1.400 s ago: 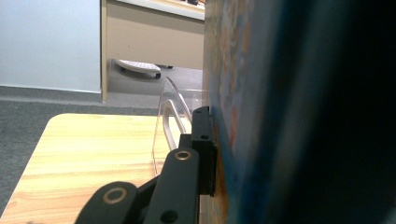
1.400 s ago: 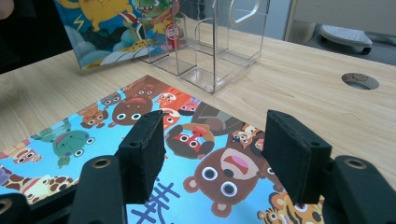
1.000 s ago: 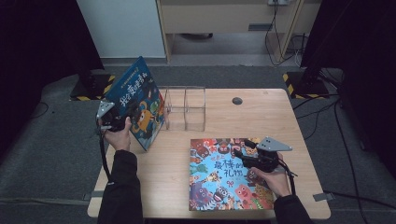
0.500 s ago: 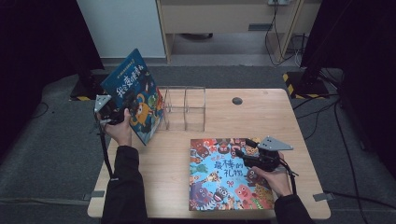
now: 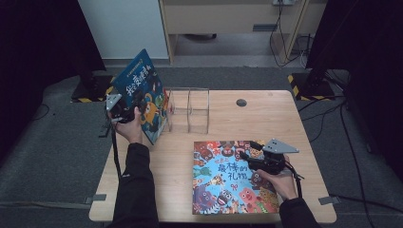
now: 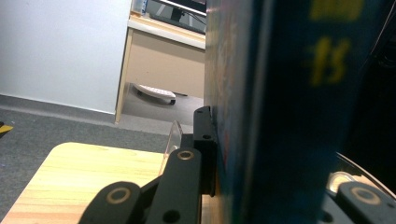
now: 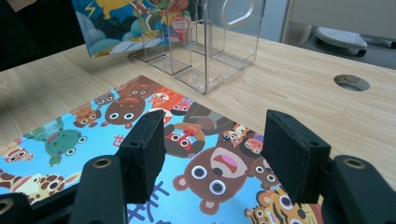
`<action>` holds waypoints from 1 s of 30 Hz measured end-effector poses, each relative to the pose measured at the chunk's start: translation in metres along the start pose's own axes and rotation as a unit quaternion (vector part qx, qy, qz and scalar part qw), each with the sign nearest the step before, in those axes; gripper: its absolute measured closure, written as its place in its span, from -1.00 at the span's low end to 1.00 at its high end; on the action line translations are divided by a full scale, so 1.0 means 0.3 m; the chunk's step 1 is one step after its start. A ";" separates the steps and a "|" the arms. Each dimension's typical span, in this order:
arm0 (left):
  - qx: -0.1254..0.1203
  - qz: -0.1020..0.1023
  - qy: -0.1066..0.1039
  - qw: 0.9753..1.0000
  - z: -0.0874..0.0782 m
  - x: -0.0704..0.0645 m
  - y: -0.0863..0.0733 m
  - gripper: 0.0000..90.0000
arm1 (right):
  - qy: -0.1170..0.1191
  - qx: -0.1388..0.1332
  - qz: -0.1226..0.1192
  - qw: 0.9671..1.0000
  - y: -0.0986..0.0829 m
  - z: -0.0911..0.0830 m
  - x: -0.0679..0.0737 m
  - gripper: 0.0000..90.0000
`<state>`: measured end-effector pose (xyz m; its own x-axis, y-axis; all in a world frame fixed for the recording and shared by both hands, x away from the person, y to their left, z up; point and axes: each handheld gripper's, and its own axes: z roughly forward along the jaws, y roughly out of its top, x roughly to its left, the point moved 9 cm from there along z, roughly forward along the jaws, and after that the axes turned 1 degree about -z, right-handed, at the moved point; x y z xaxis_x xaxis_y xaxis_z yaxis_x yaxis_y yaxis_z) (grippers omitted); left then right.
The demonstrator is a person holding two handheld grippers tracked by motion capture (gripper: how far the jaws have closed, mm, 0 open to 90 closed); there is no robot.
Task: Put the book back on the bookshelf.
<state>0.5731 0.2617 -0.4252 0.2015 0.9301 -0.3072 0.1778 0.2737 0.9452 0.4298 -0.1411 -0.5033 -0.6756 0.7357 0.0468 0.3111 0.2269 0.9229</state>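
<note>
Blue book held up at the left, beside the clear rack.
Left tool grips it, not yet in the rack. Right tool is open over the flat book on the worktop.

Two picture books, one clear acrylic rack, one wooden table, two tools.

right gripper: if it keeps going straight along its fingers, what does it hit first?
Probably the clear acrylic rack. The right gripper, open, hangs over the animal picture book and points at the rack; if it pitches down, it may scrape the book cover first.
</note>
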 end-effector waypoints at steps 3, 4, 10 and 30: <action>0.003 0.000 -0.001 1.000 0.007 0.003 -0.019 0.83 | -0.001 0.000 0.000 1.000 -0.001 -0.001 0.000 -0.13; 0.002 -0.001 -0.001 1.000 0.007 0.006 -0.023 0.82 | -0.001 0.000 0.000 1.000 -0.001 -0.001 0.001 -0.13; 0.004 -0.012 -0.007 1.000 -0.008 0.031 -0.047 0.82 | 0.000 0.002 -0.002 1.000 -0.002 0.001 0.005 -0.13; 0.042 0.029 -0.010 0.999 -0.070 0.033 -0.062 0.64 | -0.002 -0.001 -0.003 1.000 0.007 -0.006 0.006 -0.14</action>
<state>0.5514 0.2709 -0.4435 0.2322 0.9388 -0.2545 0.2451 0.1967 0.9493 0.4280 -0.1406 -0.5005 -0.6747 0.7370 0.0393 0.3048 0.2297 0.9243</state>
